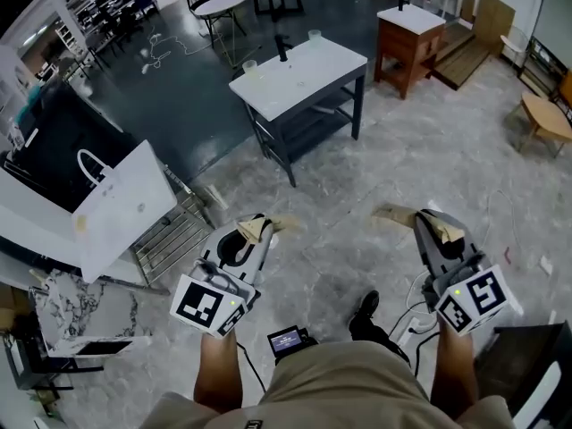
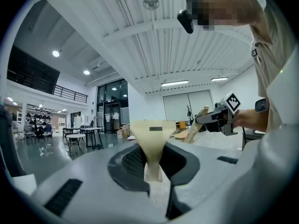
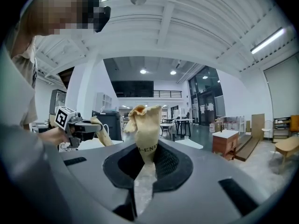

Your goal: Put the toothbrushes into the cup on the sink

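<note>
The left tongs (image 2: 154, 174) are shut on a toothbrush in a tan paper wrap (image 2: 152, 139); the right tongs (image 3: 142, 171) are shut on a second wrapped toothbrush (image 3: 145, 125) with a crumpled top. Each brush runs the same way as its tongs and sticks out past the tips. In the head view the two free ends lean in toward each other.

The sink bench (image 1: 299, 79) stands well ahead of both tongs, with a black tap (image 1: 282, 47); one cup (image 1: 250, 67) is at its near corner, another cup (image 1: 315, 36) at its far edge. Only bare grey floor (image 1: 357, 177) lies between the tongs and the bench. A white bag (image 1: 121, 204) is off to the left of the left tongs.

Both forearms reach forward side by side, well apart; the tongs are held about level.
</note>
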The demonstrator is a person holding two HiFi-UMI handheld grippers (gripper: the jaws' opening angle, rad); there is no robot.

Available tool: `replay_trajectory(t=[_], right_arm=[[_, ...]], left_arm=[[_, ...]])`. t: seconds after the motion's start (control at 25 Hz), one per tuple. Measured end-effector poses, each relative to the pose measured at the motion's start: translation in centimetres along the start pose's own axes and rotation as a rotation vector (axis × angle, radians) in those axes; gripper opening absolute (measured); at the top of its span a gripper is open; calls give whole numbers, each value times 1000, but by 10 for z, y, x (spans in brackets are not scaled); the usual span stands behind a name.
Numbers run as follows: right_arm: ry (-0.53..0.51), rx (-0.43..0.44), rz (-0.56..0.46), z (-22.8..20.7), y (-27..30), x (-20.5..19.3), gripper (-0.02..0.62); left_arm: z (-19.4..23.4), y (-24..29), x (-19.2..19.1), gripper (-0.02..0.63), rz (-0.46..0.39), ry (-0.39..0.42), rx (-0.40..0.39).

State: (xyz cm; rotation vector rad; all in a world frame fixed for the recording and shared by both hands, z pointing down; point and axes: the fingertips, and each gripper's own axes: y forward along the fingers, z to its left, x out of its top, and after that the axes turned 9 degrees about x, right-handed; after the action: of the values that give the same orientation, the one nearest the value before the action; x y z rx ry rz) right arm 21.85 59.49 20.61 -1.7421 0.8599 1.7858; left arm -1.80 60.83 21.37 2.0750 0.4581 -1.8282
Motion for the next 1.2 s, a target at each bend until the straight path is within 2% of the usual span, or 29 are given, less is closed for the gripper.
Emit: replay_trajectory(t=[0.56, 0.92, 1.2], right_arm=[[35, 57, -21, -221, 11, 5, 29], [81, 4, -53, -314, -7, -1, 29], [88, -69, -39, -370, -2, -13, 29]], left_arm=[[-48, 214, 27, 57, 35, 40, 52], [-83, 314, 43, 57, 50, 90, -7], [-86, 387, 31, 57, 46, 89, -82]])
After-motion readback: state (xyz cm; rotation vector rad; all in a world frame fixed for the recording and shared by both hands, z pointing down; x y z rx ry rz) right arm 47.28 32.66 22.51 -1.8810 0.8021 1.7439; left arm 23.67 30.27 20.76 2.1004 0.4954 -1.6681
